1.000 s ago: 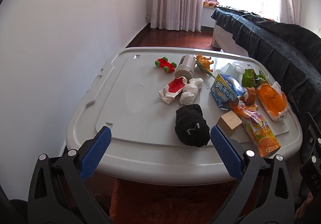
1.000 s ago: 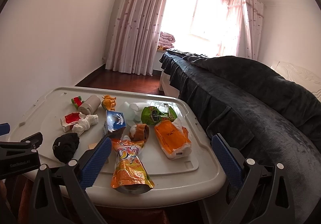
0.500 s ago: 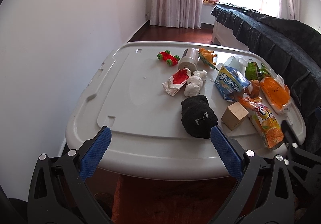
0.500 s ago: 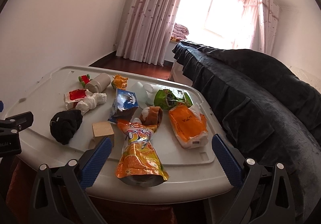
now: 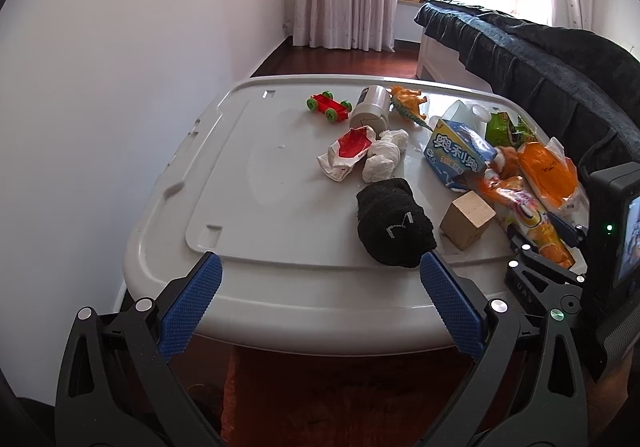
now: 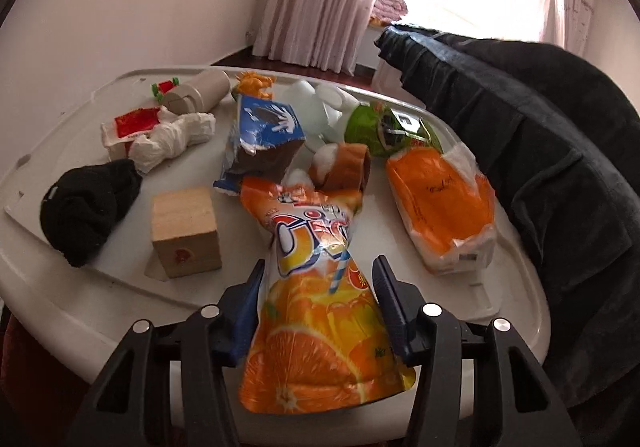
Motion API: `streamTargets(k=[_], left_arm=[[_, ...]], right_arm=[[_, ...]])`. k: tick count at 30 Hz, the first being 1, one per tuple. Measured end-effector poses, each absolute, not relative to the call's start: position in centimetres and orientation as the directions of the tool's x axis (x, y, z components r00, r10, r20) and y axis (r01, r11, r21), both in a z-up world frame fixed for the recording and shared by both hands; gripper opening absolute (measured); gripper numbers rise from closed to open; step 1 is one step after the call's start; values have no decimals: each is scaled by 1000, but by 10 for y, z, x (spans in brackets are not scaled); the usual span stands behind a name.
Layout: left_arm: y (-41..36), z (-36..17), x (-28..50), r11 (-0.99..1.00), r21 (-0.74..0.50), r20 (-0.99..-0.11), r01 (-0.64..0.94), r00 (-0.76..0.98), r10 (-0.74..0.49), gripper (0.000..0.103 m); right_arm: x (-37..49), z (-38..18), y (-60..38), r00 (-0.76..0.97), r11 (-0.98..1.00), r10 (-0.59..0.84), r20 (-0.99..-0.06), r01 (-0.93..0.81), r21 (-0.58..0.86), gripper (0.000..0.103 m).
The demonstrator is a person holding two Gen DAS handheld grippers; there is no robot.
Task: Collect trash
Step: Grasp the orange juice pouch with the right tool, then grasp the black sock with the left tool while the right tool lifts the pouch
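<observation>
The orange juice pouch [image 6: 316, 287] is being closed on by the right gripper [image 6: 318, 287]; the left gripper [image 5: 320, 291] is held wide, empty. Nothing is collected yet; the other wrappers are untouched.

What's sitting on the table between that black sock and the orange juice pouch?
A wooden block sits between the black sock and the orange juice pouch, touching neither. The right wrist view shows it best.

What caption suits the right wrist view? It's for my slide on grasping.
Right gripper closing around orange juice pouch on the cluttered white lid.
</observation>
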State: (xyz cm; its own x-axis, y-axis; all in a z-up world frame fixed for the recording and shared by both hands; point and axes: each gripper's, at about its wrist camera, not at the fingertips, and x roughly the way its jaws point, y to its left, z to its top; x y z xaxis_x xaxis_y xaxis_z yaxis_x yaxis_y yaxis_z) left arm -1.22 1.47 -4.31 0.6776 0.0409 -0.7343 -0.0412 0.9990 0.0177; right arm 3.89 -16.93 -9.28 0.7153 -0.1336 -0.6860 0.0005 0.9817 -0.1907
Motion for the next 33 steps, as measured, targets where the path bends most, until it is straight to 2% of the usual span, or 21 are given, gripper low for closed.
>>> streamTargets(k=[10, 18, 23, 24, 25, 26, 27, 28, 33], left_arm=[[0, -49, 4, 999, -42, -753, 11, 657, -39, 97], [-22, -69, 36, 1000, 7, -769, 13, 639, -3, 97], [-29, -83, 53, 999, 40, -770, -6, 637, 34, 96], [-30, -85, 56, 999, 47, -768, -8, 639, 42, 94], [-31, -86, 58, 999, 52, -768, -8, 639, 45, 87], [-31, -89, 61, 998, 59, -771, -6, 635, 49, 78], [-31, -93, 64, 999, 49, -784, 1, 619, 38, 57], [-29, -97, 67, 1000, 20, -799, 0, 601, 16, 50], [-24, -96, 61, 999, 39, -790, -37, 610, 53, 48]], right_arm=[[14, -52, -181, 782, 990, -98, -615, 15, -139, 48], [-6, -15, -177, 845, 990, -59, -531, -19, -139, 48], [-8, -4, -181, 859, 991, -50, -509, -20, -131, 48], [-9, -4, -181, 860, 992, -50, -507, -19, -129, 48], [-9, -3, -182, 861, 992, -50, -506, -17, -127, 48], [-9, -3, -183, 861, 992, -49, -506, -17, -125, 48], [-9, -3, -183, 861, 992, -49, -506, -17, -124, 48], [-9, -3, -184, 861, 992, -49, -506, -17, -125, 48], [-11, 0, -187, 867, 993, -51, -497, -9, -116, 48]])
